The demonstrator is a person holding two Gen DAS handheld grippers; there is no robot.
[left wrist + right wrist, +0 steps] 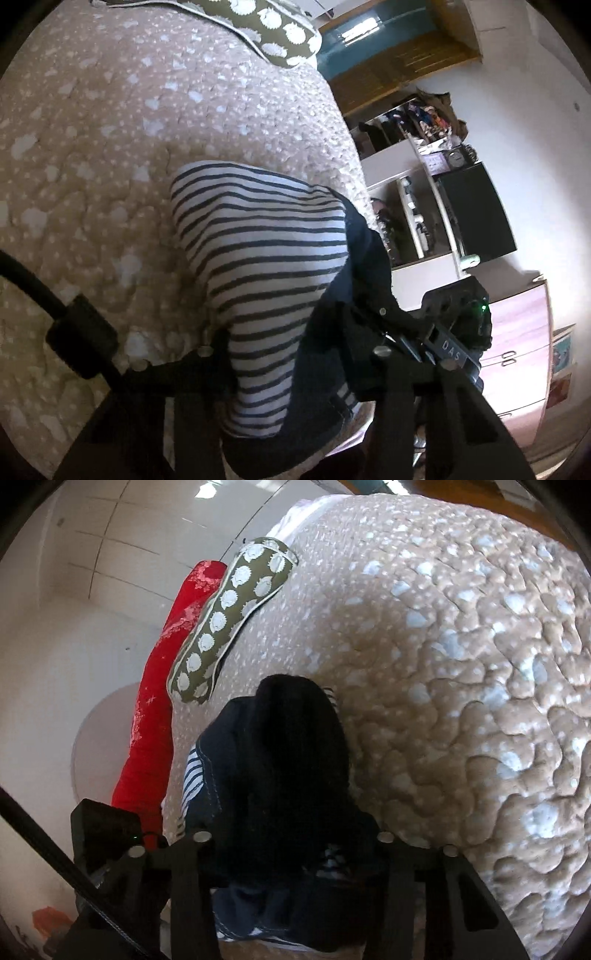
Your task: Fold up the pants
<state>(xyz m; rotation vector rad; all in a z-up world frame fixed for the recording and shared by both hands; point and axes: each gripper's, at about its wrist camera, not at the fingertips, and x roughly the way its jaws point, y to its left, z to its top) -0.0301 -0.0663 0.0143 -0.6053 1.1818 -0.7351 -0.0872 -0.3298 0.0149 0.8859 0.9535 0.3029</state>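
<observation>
Pants: the striped pants (258, 254) with a dark blue part lie on the bed (110, 147), near its edge. In the right wrist view the pants (273, 760) look bunched up and mostly dark, with stripes peeking out at the side.
Left claw: the left claw (295, 354) has striped cloth between its two fingers. The cloth hides the tips, so I cannot tell if it is pinching the cloth or just around it.
Right claw: the right claw (291, 845) has the dark blue cloth between its fingers. The cloth covers the tips here too, so I cannot tell if it pinches.
Other claw seen: from the left wrist view, the right claw shows up just beside the pants at the bed's edge.
Bed: it has a tan bumpy blanket with white spots.
Pillow: a green pillow (229, 616) with white round shapes lies at the far end of the bed.
Red thing: a long red cloth thing (162, 686) sits just beside the pillow.
Room: shelves (417, 173) and a pink dresser (517, 350) stand past the bed.
</observation>
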